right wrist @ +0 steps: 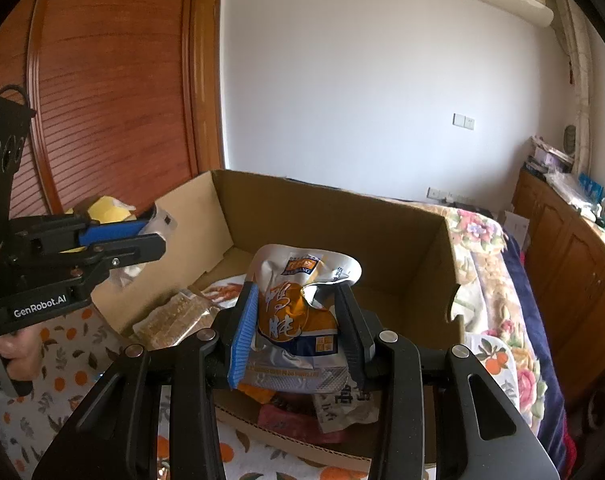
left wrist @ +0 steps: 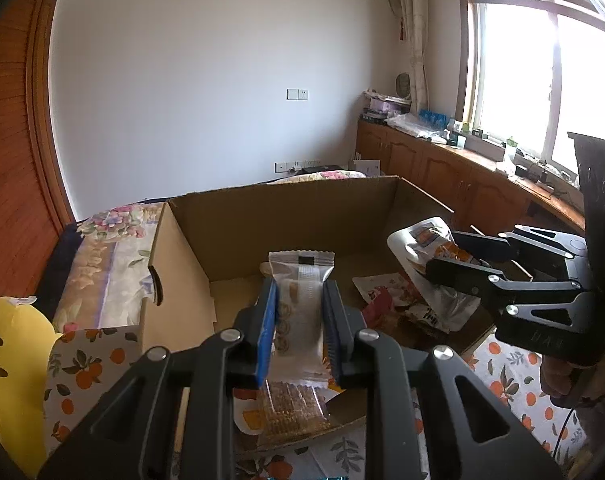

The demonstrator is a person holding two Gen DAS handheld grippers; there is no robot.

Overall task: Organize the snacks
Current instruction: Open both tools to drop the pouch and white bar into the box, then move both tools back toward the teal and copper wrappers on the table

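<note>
My left gripper [left wrist: 298,312] is shut on a white cookie packet [left wrist: 300,304] and holds it above the near edge of an open cardboard box [left wrist: 286,216]. My right gripper [right wrist: 298,312] is shut on a silver and orange snack pouch [right wrist: 298,304] and holds it over the same box [right wrist: 342,220]. The right gripper with its pouch [left wrist: 430,248] shows at the right of the left wrist view. The left gripper [right wrist: 142,236] shows at the left of the right wrist view. Several snack packets [right wrist: 174,316] lie on the box floor, among them a clear packet of grain bars [left wrist: 292,408].
The box stands on an orange-print cloth [left wrist: 506,376]. A yellow bag [left wrist: 14,360] is at the left. A floral bedspread [right wrist: 490,280] lies beyond the box. Wooden cabinets [left wrist: 442,168] run under the window at the right, and a wooden wardrobe [right wrist: 102,80] at the left.
</note>
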